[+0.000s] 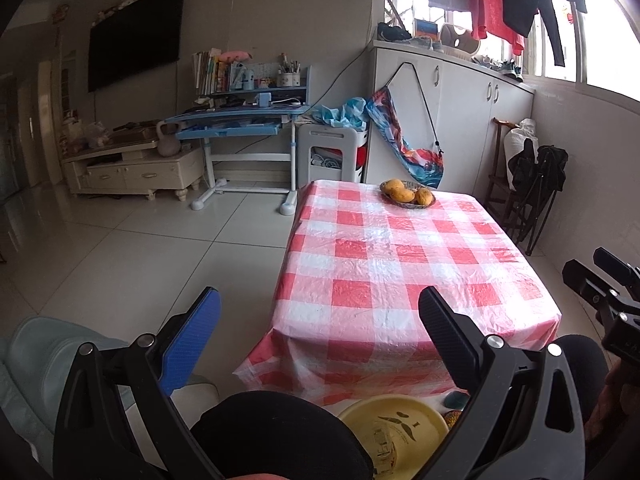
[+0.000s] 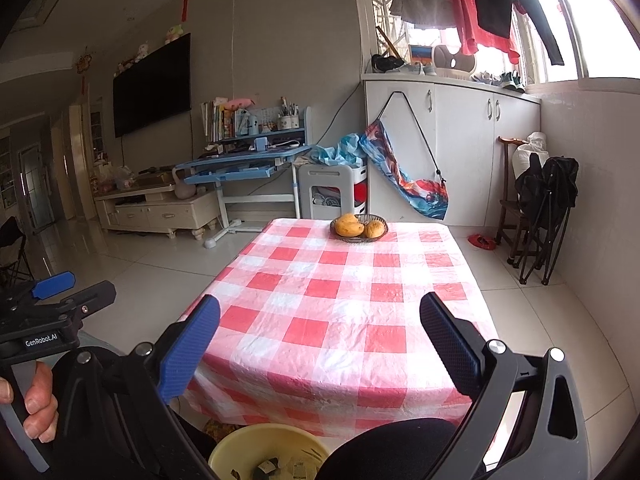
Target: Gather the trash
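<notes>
A low table with a red-and-white checked cloth (image 1: 400, 272) stands in front of me; it also shows in the right wrist view (image 2: 344, 320). A yellow bin (image 1: 394, 432) sits on the floor below its near edge, with scraps inside, also in the right wrist view (image 2: 268, 456). My left gripper (image 1: 320, 320) is open and empty, held above the bin and the table's near left corner. My right gripper (image 2: 320, 326) is open and empty over the table's near edge. No loose trash shows on the tabletop.
A dark dish of mangoes (image 1: 408, 194) sits at the table's far end (image 2: 359, 228). A blue desk (image 1: 240, 120), a white cart (image 1: 334, 152), white cabinets (image 1: 460, 120), folded chairs (image 2: 544, 216) and a pale green seat (image 1: 44, 360) surround the table. A red item (image 2: 482, 241) lies on the floor.
</notes>
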`<state>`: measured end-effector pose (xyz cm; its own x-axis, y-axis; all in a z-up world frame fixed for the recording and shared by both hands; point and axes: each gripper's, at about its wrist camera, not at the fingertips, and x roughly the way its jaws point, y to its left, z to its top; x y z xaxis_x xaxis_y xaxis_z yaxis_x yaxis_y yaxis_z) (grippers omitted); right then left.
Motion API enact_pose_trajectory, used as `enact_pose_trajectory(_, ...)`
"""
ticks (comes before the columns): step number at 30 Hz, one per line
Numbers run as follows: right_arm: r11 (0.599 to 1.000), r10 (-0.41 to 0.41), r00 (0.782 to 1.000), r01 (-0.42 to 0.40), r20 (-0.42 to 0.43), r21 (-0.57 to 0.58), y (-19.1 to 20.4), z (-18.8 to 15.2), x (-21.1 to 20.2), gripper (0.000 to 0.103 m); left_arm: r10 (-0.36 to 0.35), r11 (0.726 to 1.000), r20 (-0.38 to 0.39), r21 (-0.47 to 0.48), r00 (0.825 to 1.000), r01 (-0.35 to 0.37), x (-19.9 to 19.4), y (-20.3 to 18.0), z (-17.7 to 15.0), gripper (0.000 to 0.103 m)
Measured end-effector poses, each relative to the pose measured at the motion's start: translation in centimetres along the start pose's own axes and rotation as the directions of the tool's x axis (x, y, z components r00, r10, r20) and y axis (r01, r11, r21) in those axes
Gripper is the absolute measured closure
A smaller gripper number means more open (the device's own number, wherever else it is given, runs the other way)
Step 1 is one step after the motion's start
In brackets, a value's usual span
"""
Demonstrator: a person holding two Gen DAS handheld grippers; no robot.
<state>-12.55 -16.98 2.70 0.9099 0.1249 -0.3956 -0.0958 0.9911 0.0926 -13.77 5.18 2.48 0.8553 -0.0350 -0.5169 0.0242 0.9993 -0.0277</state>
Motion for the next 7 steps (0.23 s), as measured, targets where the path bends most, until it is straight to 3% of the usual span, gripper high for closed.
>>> enact_pose_trajectory(7, 0.999, 0.004, 0.995, 0.002, -0.103, 0.054, -3.4, 1.7, 4.4, 0.007, 0.028, 1.000, -0.062, -0.011, 0.998, -0.029, 1.2, 0.8, 0.8, 0.008)
